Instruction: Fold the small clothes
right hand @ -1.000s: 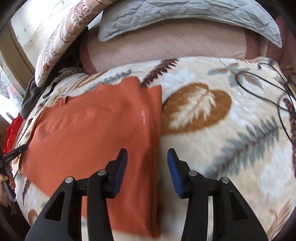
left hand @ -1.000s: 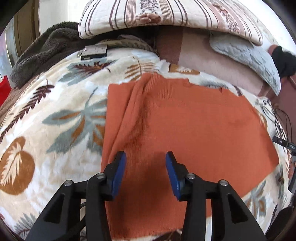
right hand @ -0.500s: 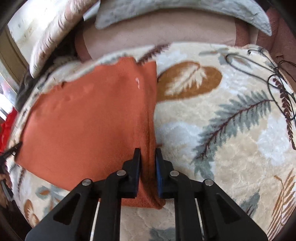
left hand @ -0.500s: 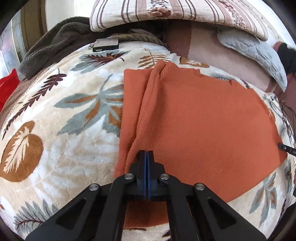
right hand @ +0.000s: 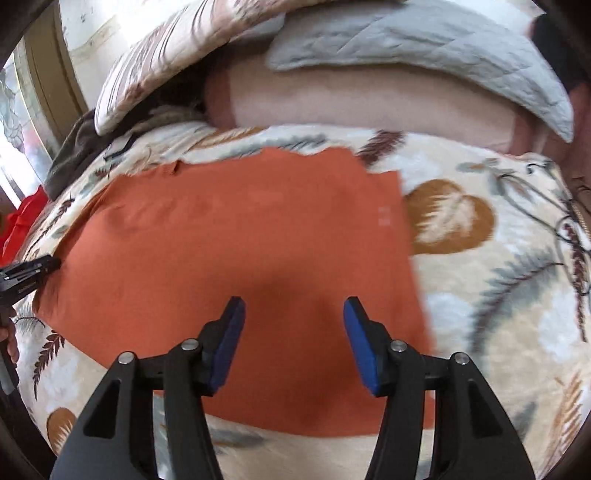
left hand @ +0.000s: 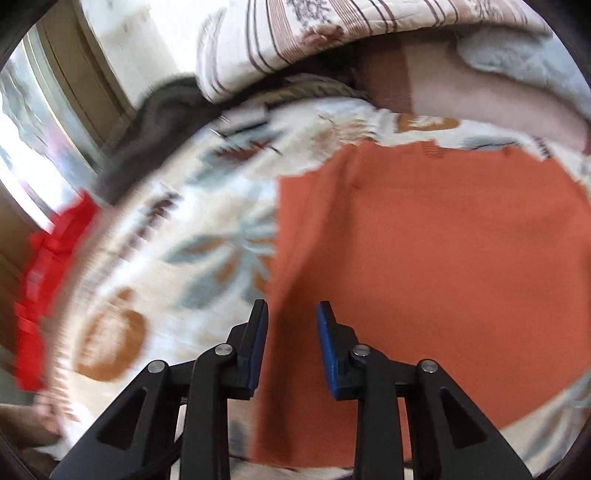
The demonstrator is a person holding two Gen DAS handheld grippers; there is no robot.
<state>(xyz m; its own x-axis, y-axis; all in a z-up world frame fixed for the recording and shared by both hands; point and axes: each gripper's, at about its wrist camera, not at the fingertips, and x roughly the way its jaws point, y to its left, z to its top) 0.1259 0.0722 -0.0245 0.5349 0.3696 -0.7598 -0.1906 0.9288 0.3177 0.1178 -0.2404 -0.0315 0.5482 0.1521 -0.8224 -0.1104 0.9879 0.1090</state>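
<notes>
An orange knit garment [left hand: 424,258] lies flat on a leaf-patterned blanket [left hand: 177,258]; it also shows in the right wrist view [right hand: 240,236]. My left gripper [left hand: 291,325] is open and empty over the garment's left edge, near its front. My right gripper [right hand: 293,317] is open and empty above the garment's front right part. The left gripper's tip [right hand: 29,271] shows at the garment's left edge in the right wrist view. The left wrist view is blurred.
Striped pillow [left hand: 332,33], grey quilted pillow [right hand: 424,40] and pink cushion [right hand: 362,107] lie at the back. A dark fleece [left hand: 155,122] and red cloth [left hand: 48,266] are at the left. Black cables [right hand: 569,206] lie at the far right on the blanket [right hand: 498,295].
Both grippers closed on the garment's side edges half a second ago and have now opened and let go. Both views have shifted; the garment lies flatter.
</notes>
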